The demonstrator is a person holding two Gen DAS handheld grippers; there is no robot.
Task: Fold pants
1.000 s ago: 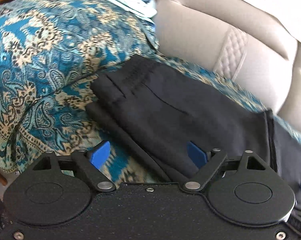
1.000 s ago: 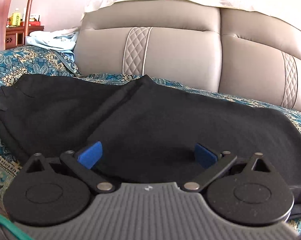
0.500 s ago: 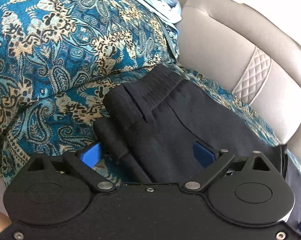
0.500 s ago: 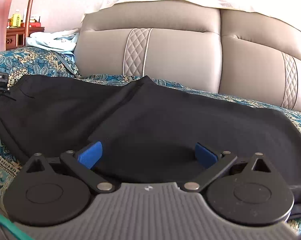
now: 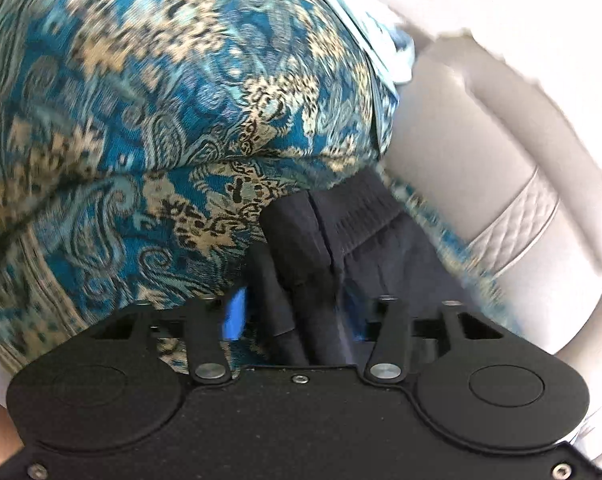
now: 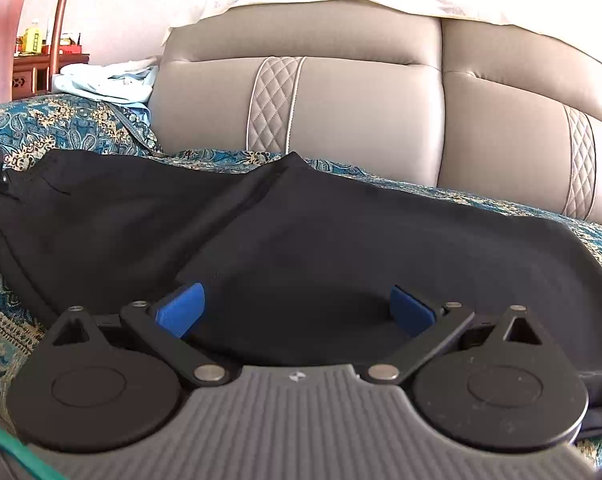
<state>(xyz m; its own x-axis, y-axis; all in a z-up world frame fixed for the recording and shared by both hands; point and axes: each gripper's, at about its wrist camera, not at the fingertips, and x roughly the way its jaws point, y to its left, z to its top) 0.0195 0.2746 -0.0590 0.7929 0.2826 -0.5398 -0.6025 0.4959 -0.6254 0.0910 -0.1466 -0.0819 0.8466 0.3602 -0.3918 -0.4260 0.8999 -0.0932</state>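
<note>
Black pants point(image 6: 301, 232) spread flat on teal paisley cover point(image 5: 149, 128), beige padded headboard point(image 6: 341, 120) behind at 12 o'clock. Left gripper point(image 5: 297, 316) at waistband corner, jaws closing, folded edge of pants between blue pads; contact unclear, frame blurred. Right gripper point(image 6: 297, 310) jaws spread wide, low over pants fabric, nothing gripped. Light blue cloth point(image 6: 109, 82) at 10 o'clock in right wrist view.

The left gripper point(image 5: 297, 316) is pitched downward and its jaws are being closed, with cloth gathered between the blue pads. The right gripper point(image 6: 297, 312) is held low, jaws spread wide.
</note>
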